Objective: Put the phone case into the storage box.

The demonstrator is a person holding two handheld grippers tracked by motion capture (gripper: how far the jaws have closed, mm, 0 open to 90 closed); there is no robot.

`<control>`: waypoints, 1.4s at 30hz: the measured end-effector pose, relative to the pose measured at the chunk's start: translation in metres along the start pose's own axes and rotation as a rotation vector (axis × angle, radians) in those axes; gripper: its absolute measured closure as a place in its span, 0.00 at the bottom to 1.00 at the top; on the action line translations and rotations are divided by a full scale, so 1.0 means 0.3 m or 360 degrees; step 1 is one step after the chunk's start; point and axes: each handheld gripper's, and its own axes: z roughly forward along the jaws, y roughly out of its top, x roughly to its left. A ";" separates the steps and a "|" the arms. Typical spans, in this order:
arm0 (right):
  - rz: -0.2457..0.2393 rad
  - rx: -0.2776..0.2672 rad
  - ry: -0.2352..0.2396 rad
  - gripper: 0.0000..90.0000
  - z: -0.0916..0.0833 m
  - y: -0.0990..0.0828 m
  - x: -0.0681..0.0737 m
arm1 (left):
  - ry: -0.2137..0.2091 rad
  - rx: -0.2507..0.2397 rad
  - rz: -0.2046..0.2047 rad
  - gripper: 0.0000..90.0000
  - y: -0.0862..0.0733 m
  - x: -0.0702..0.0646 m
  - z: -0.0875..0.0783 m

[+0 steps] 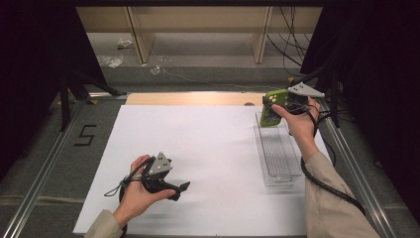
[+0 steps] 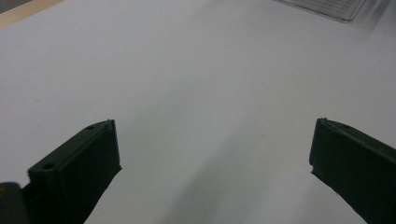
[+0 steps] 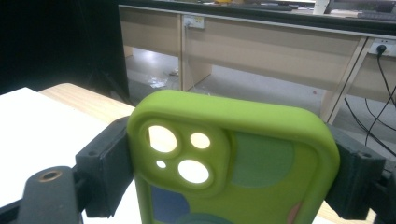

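While the right claw (image 1: 283,105) is gripping the green phone case (image 1: 272,108) by its two long sides, it is holding it in the air over the far end of the clear plastic tray (image 1: 277,148), which is lying along the right edge of the counter (image 1: 198,144). Judging from this, the case is being carried to or from the tray; either way the grip should be staying square on the sides, as the soft case (image 3: 233,163) may be flexing and slipping between the pads. Lowering it flat and lengthwise, clear of the tray walls, looks wisest. As far as can be seen, the tray is holding nothing. The left claw (image 1: 179,191) is resting low near the counter's near edge, its jaws standing wide apart with nothing between them.
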 end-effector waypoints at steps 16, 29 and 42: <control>0.0001 0.0016 -0.0021 0.19 0.027 -0.010 -0.005 | 0.0000 -0.0002 -0.0001 0.01 0.000 0.000 0.000; 0.0009 0.0029 -0.0030 0.19 0.050 -0.017 -0.012 | 0.0001 0.0002 -0.0003 0.01 -0.001 -0.001 0.003; 0.0022 0.0038 -0.0044 0.19 0.068 -0.024 -0.022 | 0.0001 0.0000 -0.0007 0.01 -0.002 0.000 0.002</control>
